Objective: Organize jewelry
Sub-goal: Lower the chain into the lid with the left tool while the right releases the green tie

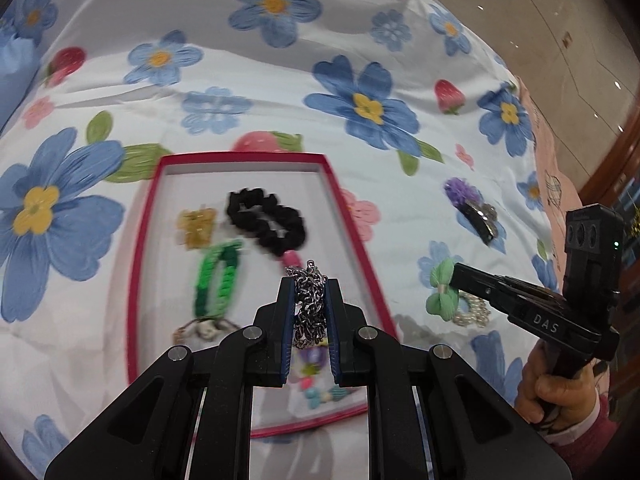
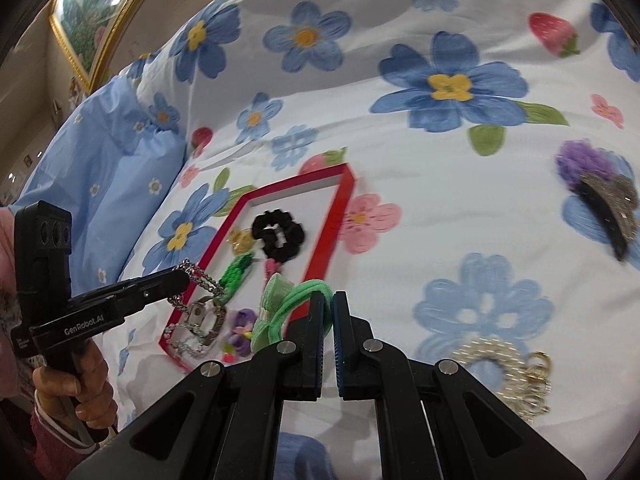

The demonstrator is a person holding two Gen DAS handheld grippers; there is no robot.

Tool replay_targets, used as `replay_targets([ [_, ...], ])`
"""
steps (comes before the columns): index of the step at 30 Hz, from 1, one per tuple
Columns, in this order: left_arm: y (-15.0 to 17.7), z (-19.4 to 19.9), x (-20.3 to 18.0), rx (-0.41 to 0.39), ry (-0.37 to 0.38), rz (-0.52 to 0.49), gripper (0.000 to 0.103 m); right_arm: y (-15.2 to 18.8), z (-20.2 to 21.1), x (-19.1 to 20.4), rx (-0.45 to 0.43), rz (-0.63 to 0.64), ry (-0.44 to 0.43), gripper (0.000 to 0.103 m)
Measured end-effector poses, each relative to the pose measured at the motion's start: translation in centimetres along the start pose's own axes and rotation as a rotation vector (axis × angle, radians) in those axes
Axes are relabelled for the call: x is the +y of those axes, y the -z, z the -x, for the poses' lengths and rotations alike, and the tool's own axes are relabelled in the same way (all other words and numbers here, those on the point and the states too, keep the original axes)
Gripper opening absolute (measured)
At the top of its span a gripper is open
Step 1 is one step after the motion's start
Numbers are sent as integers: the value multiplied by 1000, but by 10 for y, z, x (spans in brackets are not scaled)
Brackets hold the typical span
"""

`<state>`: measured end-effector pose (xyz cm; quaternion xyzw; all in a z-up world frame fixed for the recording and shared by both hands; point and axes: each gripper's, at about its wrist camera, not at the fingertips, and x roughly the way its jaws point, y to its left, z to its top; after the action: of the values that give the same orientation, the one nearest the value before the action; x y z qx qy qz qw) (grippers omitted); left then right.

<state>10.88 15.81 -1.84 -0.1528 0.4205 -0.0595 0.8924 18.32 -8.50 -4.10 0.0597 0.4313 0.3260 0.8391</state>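
My left gripper (image 1: 310, 280) is shut on a bunched silver chain (image 1: 309, 304) and hangs over the red-rimmed tray (image 1: 348, 204). In the tray lie a black scrunchie (image 1: 266, 220), a green chain bracelet (image 1: 218, 276), a gold piece (image 1: 197, 226) and small beaded items. My right gripper (image 2: 329, 300) is shut on a green bow hair tie (image 2: 286, 306), just right of the tray (image 2: 338, 208). In the right wrist view the left gripper (image 2: 182, 280) shows with the silver chain (image 2: 200, 280) dangling. In the left wrist view the right gripper (image 1: 456, 278) holds the green bow (image 1: 440, 292).
A floral bedsheet (image 1: 248, 68) covers the bed. On it lie a purple hair clip (image 1: 470, 208) (image 2: 596, 196) and a pearl bracelet (image 2: 500, 364) (image 1: 474, 312). A light blue pillow (image 2: 108, 168) sits at the left. A hand (image 1: 556, 388) grips the right handle.
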Motion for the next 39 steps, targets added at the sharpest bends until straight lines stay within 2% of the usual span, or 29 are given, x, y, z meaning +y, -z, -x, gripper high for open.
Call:
replay_targets([
  [14,-6,-17,43,23,-33,45,13,-16,-59,44,68,83,-36,4],
  [24,-8,-47,67,71,-48,92,13,-20,-107,44,149,99,-15,4],
  [29,-3,-59,70,104,-60,93,13,-18,-118,43,177,103,-17,6],
  [39,-3,-60,69,110,-66,83,12,-19,-121,47,192,127,-18,10],
])
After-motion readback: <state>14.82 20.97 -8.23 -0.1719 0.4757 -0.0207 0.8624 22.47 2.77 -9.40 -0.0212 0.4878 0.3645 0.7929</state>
